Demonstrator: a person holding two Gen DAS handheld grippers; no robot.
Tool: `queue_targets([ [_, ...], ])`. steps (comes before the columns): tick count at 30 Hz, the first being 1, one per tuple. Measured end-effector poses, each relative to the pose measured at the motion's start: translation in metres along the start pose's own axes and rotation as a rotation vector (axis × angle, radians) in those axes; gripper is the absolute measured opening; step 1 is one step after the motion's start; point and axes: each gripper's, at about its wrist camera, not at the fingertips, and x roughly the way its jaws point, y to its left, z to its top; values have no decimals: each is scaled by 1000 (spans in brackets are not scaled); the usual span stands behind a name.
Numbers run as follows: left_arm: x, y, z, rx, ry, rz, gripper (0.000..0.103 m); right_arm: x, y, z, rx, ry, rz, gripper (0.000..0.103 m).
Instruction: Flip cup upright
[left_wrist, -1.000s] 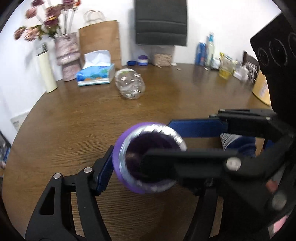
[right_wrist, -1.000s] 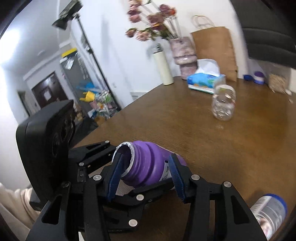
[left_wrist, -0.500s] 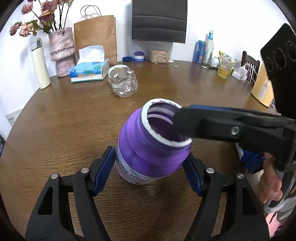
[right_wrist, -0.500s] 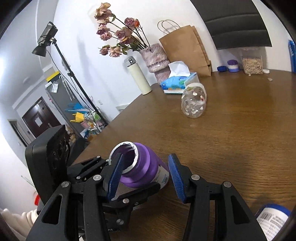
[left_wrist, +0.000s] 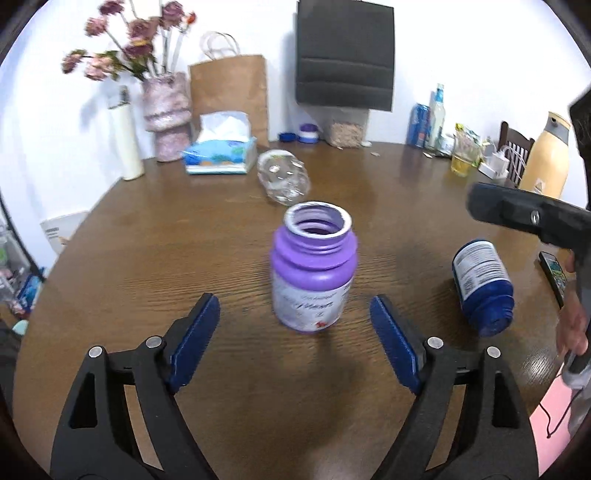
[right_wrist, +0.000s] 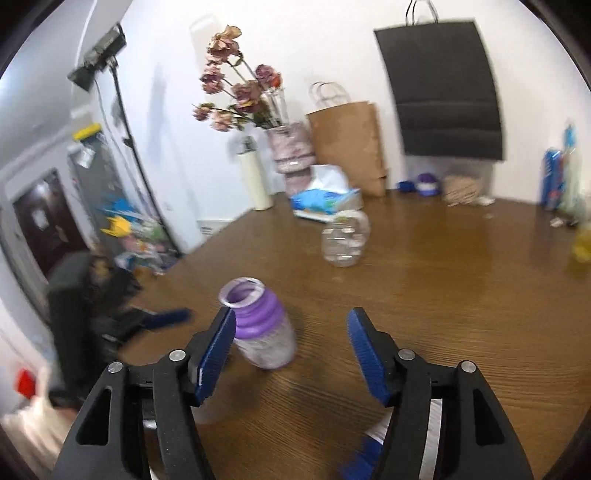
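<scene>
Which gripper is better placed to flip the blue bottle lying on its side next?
Probably the right: the blue bottle lies on the right side of the table, near the open right gripper, while the left gripper faces the upright purple bottle.

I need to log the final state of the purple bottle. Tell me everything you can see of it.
The purple bottle stands upright on the wooden table, its open mouth up, with no cap. It looks like matte plastic, with a white rim, a ribbed threaded neck and a pale printed label around the lower body. Only the table touches it: the left gripper is open with its blue pads clear of both sides, and the right gripper is open too.
</scene>
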Motion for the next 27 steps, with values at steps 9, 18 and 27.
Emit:
queue_targets([
  [9, -54, 27, -32, -117, -105, 178, 99, -52, -20, -32, -41, 30, -180, 84],
  [18, -101, 9, -35, -150, -180, 225, 103, -81, 16, -42, -97, -21, -183, 84],
  [27, -167, -30, -95, -117, -369, 255, 103, -146, 77, -103, -238, -238, -225, 84],
])
